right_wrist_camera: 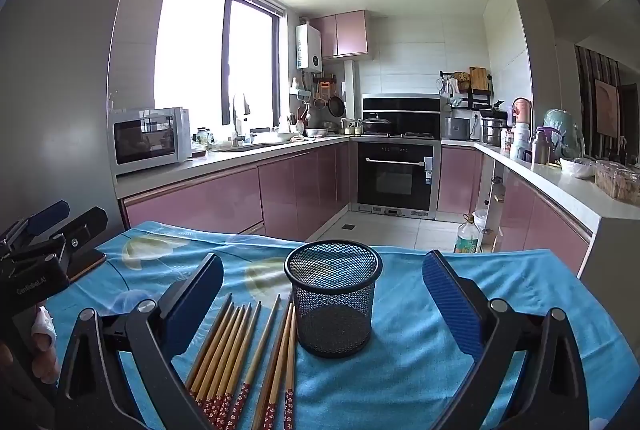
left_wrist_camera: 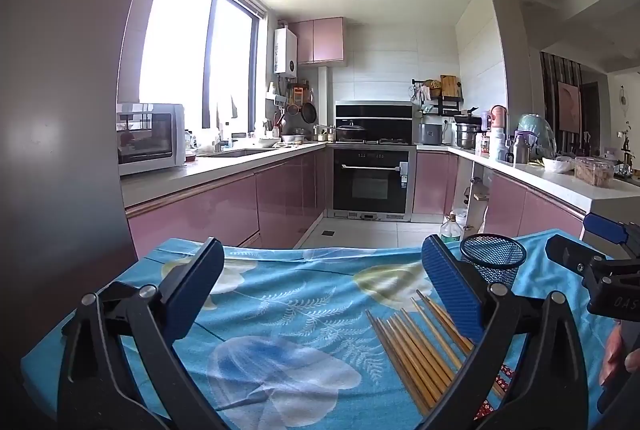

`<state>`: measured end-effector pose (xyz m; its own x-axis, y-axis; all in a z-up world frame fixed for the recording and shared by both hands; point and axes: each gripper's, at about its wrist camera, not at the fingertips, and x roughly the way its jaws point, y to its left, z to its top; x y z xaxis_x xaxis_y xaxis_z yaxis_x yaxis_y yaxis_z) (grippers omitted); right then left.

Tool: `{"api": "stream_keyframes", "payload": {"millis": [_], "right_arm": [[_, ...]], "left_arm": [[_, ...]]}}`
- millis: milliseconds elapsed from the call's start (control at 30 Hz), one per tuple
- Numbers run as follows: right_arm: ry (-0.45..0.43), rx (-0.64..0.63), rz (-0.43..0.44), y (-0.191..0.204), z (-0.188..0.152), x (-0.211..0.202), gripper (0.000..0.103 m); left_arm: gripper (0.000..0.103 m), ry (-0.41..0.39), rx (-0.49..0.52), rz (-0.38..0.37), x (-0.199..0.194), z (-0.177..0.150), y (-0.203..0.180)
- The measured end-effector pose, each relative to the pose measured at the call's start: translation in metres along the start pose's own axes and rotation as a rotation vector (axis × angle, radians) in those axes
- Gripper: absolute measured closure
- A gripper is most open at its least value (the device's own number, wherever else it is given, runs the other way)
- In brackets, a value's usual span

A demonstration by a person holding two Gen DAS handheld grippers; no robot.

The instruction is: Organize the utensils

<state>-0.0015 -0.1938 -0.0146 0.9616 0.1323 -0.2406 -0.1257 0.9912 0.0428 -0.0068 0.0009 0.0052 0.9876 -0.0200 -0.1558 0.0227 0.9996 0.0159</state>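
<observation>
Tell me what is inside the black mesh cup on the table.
The black mesh cup looks empty: only its dark bottom shows through the mesh. The chopsticks all lie on the blue cloth beside it. The near wall partly veils the lowest inside.

Bamboo-tan chopsticks (right_wrist_camera: pixel 240 346) with red, white-flowered ends lie beside a black mesh cup (right_wrist_camera: pixel 334 296) on a turquoise leaf-print cloth (right_wrist_camera: pixel 400 382); the cabinets (right_wrist_camera: pixel 304 186) are pink.

A microwave (right_wrist_camera: pixel 148 140) sits left of the oven (right_wrist_camera: pixel 395 172) on pink cabinets (right_wrist_camera: pixel 296 186).
</observation>
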Motion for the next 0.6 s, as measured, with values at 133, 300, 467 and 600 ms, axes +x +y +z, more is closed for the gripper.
{"api": "stream_keyframes", "payload": {"millis": [133,300,467,600], "right_arm": [[-0.002,0.002,0.001,0.0003,0.0009,-0.0002,0.006],[-0.005,0.001,-0.002,0.0014,0.0009,0.0001,0.006],[-0.007,0.002,0.0,0.0016,0.0006,0.0014,0.006],[-0.009,0.003,0.001,0.0014,0.0009,0.0011,0.006]], "left_arm": [[0.006,-0.002,-0.001,0.0,0.001,-0.0009,0.0012],[0.006,-0.004,0.0,-0.001,0.0015,-0.001,0.0014],[0.006,-0.006,-0.002,-0.001,0.0032,-0.0012,0.0024],[0.006,-0.006,-0.001,-0.001,0.0022,-0.0008,0.0014]]}}
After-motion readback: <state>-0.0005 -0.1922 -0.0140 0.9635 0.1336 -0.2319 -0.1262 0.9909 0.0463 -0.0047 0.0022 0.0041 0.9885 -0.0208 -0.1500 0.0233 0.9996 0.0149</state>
